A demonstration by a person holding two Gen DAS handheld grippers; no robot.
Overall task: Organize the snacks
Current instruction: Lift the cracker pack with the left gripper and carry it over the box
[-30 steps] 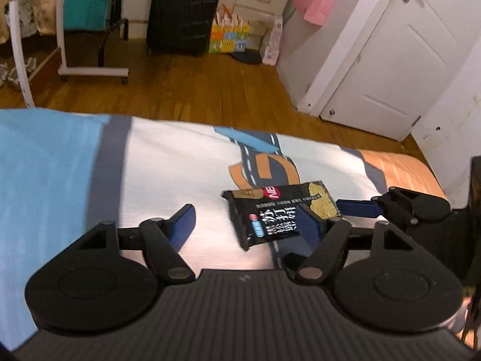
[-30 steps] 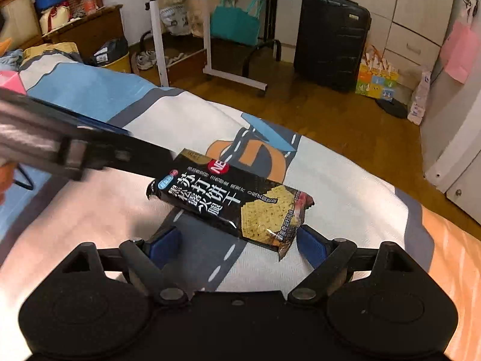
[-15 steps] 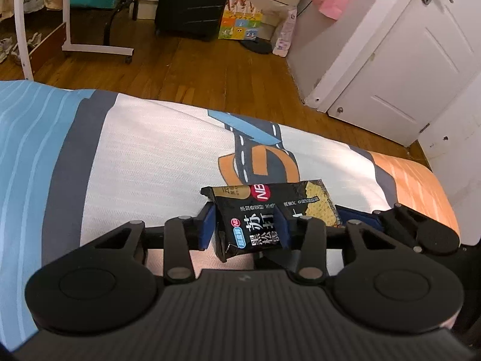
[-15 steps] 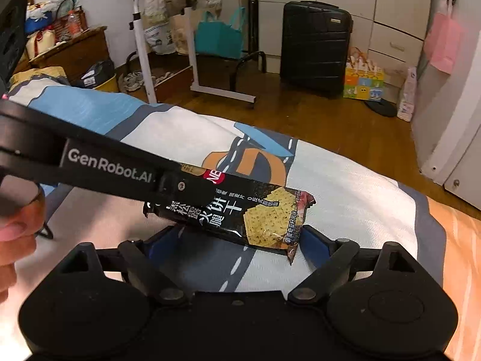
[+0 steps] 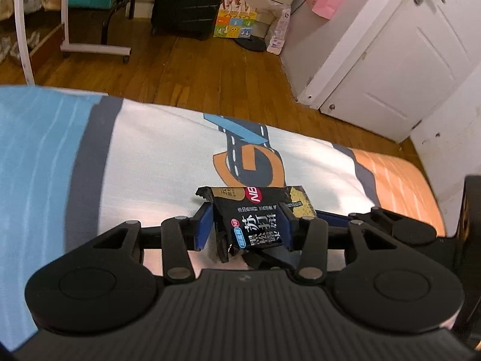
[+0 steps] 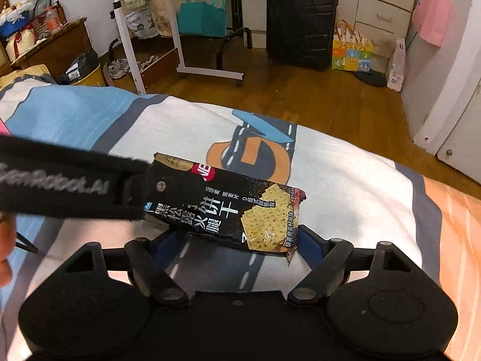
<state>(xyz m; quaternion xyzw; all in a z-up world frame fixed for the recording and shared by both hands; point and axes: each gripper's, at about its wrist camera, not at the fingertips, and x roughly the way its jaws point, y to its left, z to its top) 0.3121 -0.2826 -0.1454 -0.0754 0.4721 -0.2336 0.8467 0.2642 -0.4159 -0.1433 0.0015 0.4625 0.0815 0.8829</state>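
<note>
A black cracker packet (image 5: 255, 216) with Chinese print and a picture of crackers sits between the blue pads of my left gripper (image 5: 245, 225), which is shut on its near end. In the right wrist view the same packet (image 6: 237, 207) hangs above the bed cover, held at its left end by the left gripper's black body (image 6: 90, 189). My right gripper (image 6: 234, 242) is open and empty just below the packet; its blue pads lie on either side under it. The right gripper's linkage (image 5: 390, 225) shows beside the packet in the left wrist view.
A bed cover (image 6: 345, 180) in blue, white and orange with a road print lies beneath. Beyond the bed edge are a wooden floor, a black suitcase (image 6: 300, 21), a white rolling table frame (image 6: 180, 69), a teal bag (image 6: 201, 15) and a white door (image 5: 405, 60).
My left gripper has closed on the packet's end and lifted it off the cover. The right gripper stays open beneath it.
</note>
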